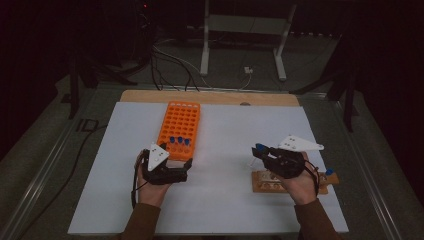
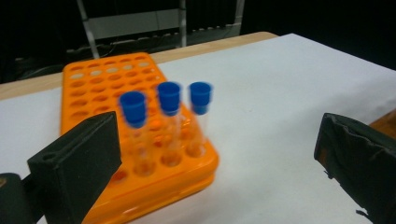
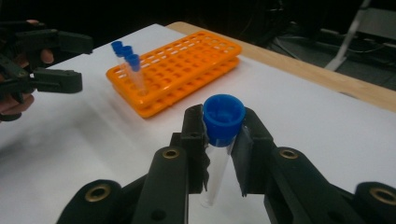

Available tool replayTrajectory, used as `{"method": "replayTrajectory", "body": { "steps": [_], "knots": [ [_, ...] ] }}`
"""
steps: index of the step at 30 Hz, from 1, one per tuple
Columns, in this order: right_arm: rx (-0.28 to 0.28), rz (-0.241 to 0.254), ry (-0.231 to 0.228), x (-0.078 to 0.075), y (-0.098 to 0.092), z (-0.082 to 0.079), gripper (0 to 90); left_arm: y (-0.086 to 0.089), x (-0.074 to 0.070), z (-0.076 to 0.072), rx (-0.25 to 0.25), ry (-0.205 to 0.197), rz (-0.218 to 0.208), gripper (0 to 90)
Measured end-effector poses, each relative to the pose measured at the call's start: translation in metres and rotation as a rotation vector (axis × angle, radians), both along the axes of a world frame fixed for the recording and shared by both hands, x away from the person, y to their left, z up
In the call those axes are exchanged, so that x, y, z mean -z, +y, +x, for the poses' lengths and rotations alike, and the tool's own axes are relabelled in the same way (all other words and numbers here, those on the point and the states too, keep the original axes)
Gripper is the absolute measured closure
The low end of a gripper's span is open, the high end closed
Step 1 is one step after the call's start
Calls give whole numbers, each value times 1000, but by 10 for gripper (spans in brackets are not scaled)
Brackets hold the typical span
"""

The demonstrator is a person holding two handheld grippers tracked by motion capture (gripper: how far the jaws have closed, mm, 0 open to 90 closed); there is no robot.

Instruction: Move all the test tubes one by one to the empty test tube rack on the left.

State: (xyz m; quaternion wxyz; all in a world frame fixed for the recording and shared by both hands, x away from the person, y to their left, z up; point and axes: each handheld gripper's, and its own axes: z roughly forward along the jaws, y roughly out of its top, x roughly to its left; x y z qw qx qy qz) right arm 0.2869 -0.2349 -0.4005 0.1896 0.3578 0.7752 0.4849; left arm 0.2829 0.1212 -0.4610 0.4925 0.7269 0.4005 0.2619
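Blue-capped tube (image 3: 219,140), clamped in right hand-held gripper (image 3: 223,140)

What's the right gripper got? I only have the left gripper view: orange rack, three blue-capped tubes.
Observer: The right gripper is shut on a clear tube with a blue cap, gripped just under the cap.
Operator: Where is it relative to the rack?
Observer: In the high view it hangs over the white sheet, apart from the orange rack, on the right.
Operator: Where did that tube come from?
Observer: Can't tell. A small wooden holder lies under the right hand, near the sheet's front right.
Operator: Left gripper?
Observer: The left gripper is open, at the rack's near end.
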Motion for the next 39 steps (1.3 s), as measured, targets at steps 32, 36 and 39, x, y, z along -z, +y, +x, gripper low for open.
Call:
{"method": "replayTrajectory", "body": {
  "steps": [32,36,39],
  "knots": [
    [-113,20,50,16,73,10,761,-94,-1,-6,246,1,22,535],
    [-119,20,49,17,74,9,761,-95,0,-6,258,10,11,624],
    [-121,21,49,17,74,9,761,-95,0,-6,263,10,8,670]
  ]
}}
